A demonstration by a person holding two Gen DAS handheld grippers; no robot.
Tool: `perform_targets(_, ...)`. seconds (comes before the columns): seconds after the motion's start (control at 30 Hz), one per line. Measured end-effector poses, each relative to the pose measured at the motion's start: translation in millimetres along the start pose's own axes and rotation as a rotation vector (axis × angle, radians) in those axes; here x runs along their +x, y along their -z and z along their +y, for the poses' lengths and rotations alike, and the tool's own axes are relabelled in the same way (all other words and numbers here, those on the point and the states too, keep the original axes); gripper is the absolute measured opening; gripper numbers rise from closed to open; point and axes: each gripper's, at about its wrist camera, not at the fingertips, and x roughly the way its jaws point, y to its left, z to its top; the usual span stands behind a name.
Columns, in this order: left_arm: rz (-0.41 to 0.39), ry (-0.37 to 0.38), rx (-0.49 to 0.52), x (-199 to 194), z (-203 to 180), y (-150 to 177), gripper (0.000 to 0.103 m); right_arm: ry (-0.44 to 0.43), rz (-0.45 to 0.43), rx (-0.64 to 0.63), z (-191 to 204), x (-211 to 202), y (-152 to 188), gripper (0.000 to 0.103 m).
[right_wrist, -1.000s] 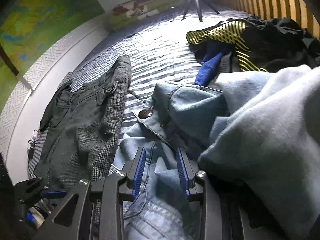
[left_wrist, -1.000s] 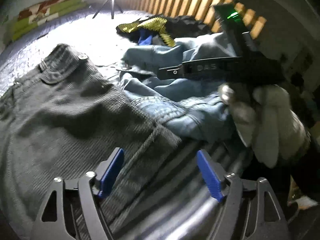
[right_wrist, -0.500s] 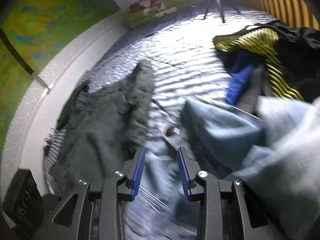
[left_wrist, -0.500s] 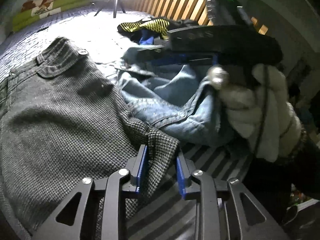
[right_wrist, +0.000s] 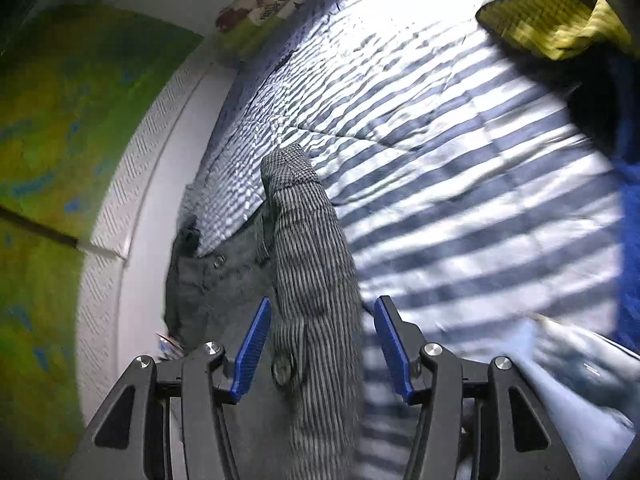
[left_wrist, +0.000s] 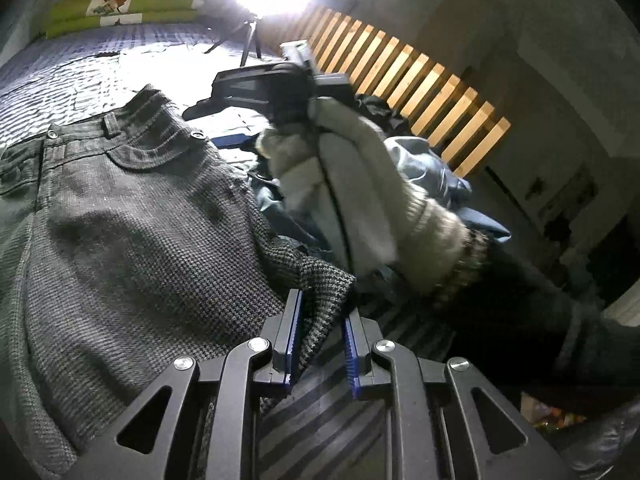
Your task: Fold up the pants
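Grey houndstooth pants lie spread on the striped bedcover. My left gripper has their near corner bunched between its blue pads, and its jaws are still closing on the cloth. In the right wrist view the pants' waistband edge, with a button, runs up between the blue pads. My right gripper hangs over it with its jaws opening, and the pads stand clear of the cloth. In the left wrist view a gloved hand holds the right tool's black body above the waistband.
Crumpled blue jeans lie right of the pants, also seen as denim at lower right. A yellow-and-black garment sits farther back. A wooden slat headboard, a tripod under a bright lamp and green pillows line the bed.
My left jaws came together on the pants' corner and lifted it a little. My right gripper swung left from the jeans to over the grey waistband, and its jaws widened.
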Motion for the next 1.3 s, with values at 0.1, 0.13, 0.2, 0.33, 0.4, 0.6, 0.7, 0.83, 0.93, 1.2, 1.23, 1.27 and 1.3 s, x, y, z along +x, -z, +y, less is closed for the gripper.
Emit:
perform_targets(0.1,-0.023,0.022,-0.023,-9.1,4.9,1.0,0.019,0.064,0.002,-0.010,8.3,16.7,-6.5,0.037)
perform_targets(0.13,-0.026,0.029,-0.028,-10.7,6.6,1.0,0.019,0.097,-0.004,-0.023,13.6,19.4,-7.9,0.027)
perform_targets(0.2,-0.039,0.041,-0.031,-19.9,10.1,1.6,0.018,0.132,-0.007,-0.041,24.6,19.5,-9.4,0.013)
perform_targets(0.33,-0.093,0.058,-0.045,-47.6,19.7,5.1,0.018,0.205,-0.058,-0.133,67.2,6.1,-8.3,0.010)
perform_targets(0.4,-0.128,0.063,-0.066,-68.8,27.8,10.2,0.017,0.245,-0.083,-0.179,92.9,-2.1,-4.5,0.010)
perform_targets(0.6,-0.232,0.040,-0.144,-137.6,56.6,42.5,0.011,0.286,-0.139,-0.249,168.5,-4.4,4.0,0.009)
perform_targets(0.7,-0.280,0.010,-0.202,-173.1,83.6,66.1,0.003,0.297,-0.150,-0.289,208.8,13.0,17.9,0.009)
perform_targets(0.83,-0.322,-0.022,-0.282,-210.3,119.7,98.3,0.003,0.296,-0.127,-0.329,256.6,54.8,44.3,0.009)
perform_targets(0.93,-0.363,-0.051,-0.351,-239.3,151.7,125.9,0.003,0.323,-0.106,-0.391,290.3,94.0,67.1,0.009)
perform_targets(1.2,-0.415,-0.128,-0.514,-272.8,219.6,181.1,0.003,0.376,0.005,-0.460,335.2,195.6,97.2,0.009)
perform_targets(1.23,-0.412,-0.132,-0.541,-272.9,227.8,186.7,0.003,0.381,0.023,-0.465,336.8,207.1,99.9,0.009)
perform_targets(1.27,-0.407,-0.139,-0.565,-273.6,236.2,193.5,0.003,0.383,0.044,-0.466,336.9,219.1,101.5,0.009)
perform_targets(1.3,-0.405,-0.145,-0.591,-275.1,242.7,200.3,0.003,0.383,0.071,-0.464,338.5,233.9,103.5,0.009)
